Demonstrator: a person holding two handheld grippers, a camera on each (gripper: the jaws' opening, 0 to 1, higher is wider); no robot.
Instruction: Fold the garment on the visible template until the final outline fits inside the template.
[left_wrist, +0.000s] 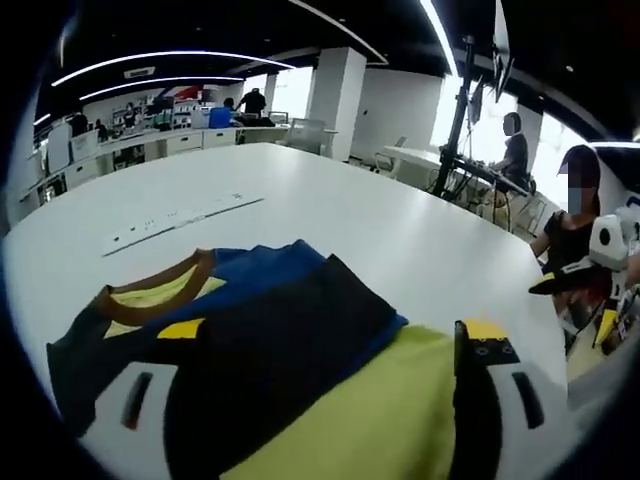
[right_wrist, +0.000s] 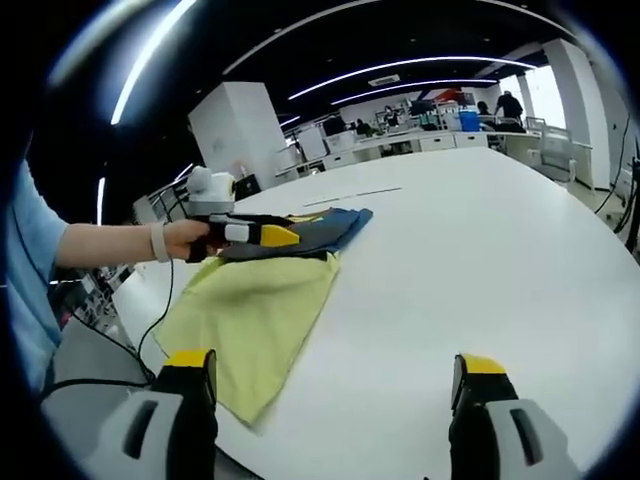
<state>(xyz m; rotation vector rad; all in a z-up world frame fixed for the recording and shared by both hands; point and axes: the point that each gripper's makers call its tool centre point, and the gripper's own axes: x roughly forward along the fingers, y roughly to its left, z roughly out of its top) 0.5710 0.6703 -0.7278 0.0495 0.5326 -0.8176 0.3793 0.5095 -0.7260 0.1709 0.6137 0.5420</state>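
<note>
The garment (left_wrist: 270, 350) lies on the white table (left_wrist: 330, 190); it has a brown collar, black and blue upper parts and a yellow-green lower part. My left gripper (left_wrist: 330, 330) is open low over it, with the dark cloth and yellow-green cloth between the wide-apart jaws. In the right gripper view the garment (right_wrist: 255, 305) spreads toward me, its dark part folded at the far end, where a hand holds the left gripper (right_wrist: 262, 236). My right gripper (right_wrist: 335, 365) is open above bare table, its left jaw over the garment's near corner.
A long white strip (left_wrist: 180, 215) lies on the table beyond the collar. Two people (left_wrist: 572, 215) sit at the table's right side beside a stand with equipment. Desks and chairs fill the room behind. A sleeve (right_wrist: 25, 270) and cable are at the table's left edge.
</note>
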